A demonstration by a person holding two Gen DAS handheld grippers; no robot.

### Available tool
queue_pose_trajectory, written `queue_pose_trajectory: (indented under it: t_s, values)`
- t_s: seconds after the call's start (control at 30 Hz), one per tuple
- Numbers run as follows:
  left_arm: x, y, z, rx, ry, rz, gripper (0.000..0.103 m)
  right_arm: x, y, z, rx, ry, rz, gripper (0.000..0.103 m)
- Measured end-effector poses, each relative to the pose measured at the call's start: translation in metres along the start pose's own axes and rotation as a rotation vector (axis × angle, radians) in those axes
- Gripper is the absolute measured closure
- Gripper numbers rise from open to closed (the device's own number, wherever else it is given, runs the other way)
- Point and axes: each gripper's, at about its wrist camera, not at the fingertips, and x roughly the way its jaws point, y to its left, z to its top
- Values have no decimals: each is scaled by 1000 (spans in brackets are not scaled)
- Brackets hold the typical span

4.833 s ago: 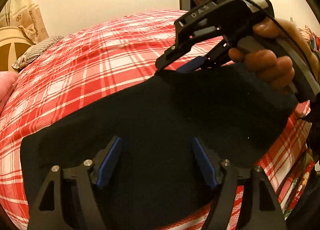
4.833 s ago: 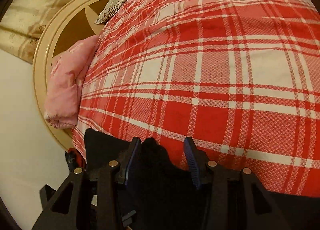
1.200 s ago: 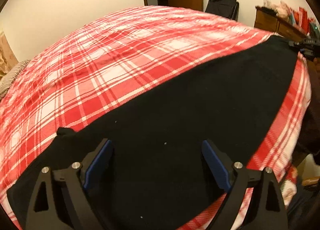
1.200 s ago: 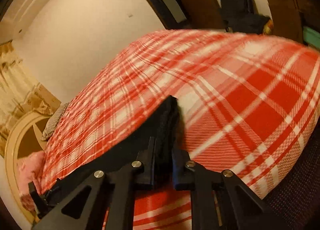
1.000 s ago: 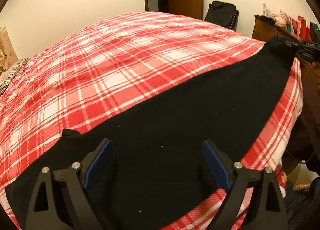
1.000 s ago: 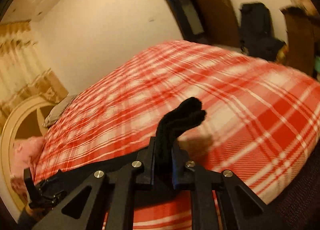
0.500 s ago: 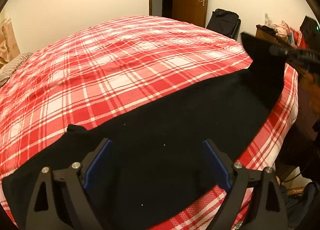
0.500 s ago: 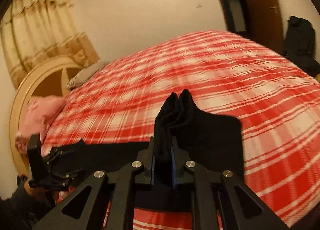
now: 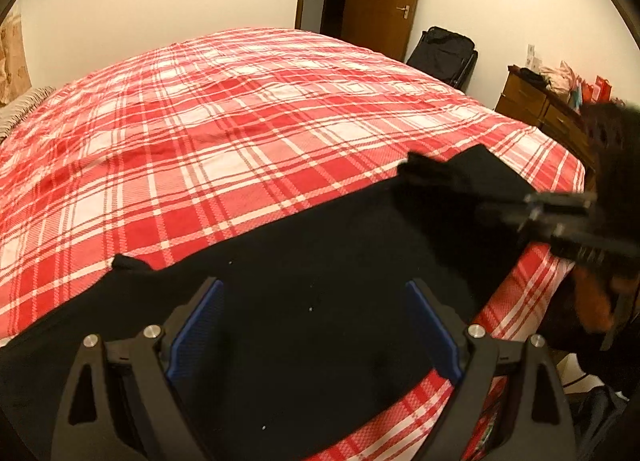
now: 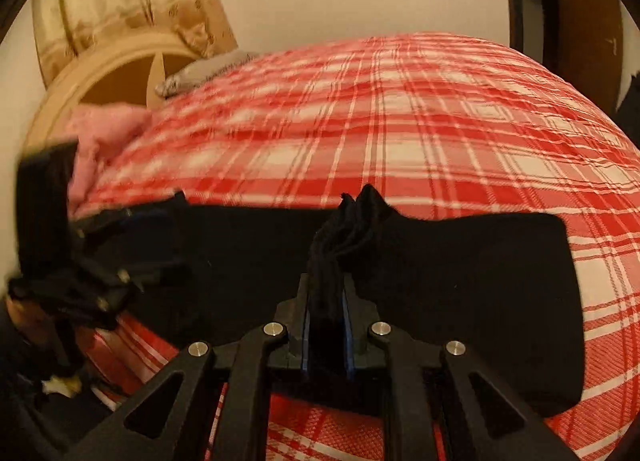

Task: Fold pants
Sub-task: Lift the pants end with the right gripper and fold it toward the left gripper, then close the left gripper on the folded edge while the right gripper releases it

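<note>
black pants [image 9: 304, 285] on the bed [image 9: 224, 129] look soft and limp, best pinched at an edge: right tongs [image 10: 326, 313] pinch a bunched end, left tongs [image 9: 312, 337] spread.

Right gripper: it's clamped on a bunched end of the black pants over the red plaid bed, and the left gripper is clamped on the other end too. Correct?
Not quite. The right gripper is shut on the bunched black pants over the red plaid bed, but the left wrist view shows the left gripper open, its blue pads wide apart above the flat fabric, gripping nothing.
</note>
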Motion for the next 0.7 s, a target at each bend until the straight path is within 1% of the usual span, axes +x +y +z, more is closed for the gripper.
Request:
queue_pose_trajectory:
  t_s: [0.07, 0.13, 0.17, 0.2, 0.23, 0.27, 0.33, 0.4, 0.5, 0.57, 0.7]
  values:
    - [4, 0, 3, -12, 7, -14, 10, 10, 0, -6, -10, 35, -12, 90]
    - [7, -2, 6, -21, 14, -34, 10, 14, 0, -10, -38, 73, -11, 86]
    - [10, -3, 9, -25, 19, -44, 10, 13, 2, -12, -55, 84, 2, 77]
    - [13, -5, 11, -28, 23, -50, 10, 10, 5, -15, -80, 100, 31, 62]
    - [15, -7, 14, -30, 27, -56, 10, 7, 6, -17, -93, 108, 47, 57]
    - [18, -9, 16, -34, 33, -66, 10, 3, 8, -19, -109, 114, 64, 56]
    - [24, -12, 19, -45, 47, -86, 10, -8, 8, -25, -135, 115, 79, 56]
    - [30, -14, 23, -61, 59, -99, 10, -17, 0, -30, -129, 104, 90, 56]
    - [39, -22, 27, -63, 76, -106, 10, -28, -15, -35, -86, 84, 107, 56]
    - [43, -30, 29, -51, 84, -110, 10, -35, -29, -34, -44, 56, 113, 56]
    - [53, -54, 33, -15, 110, -143, 16, -55, -57, -28, 39, -33, 107, 56]
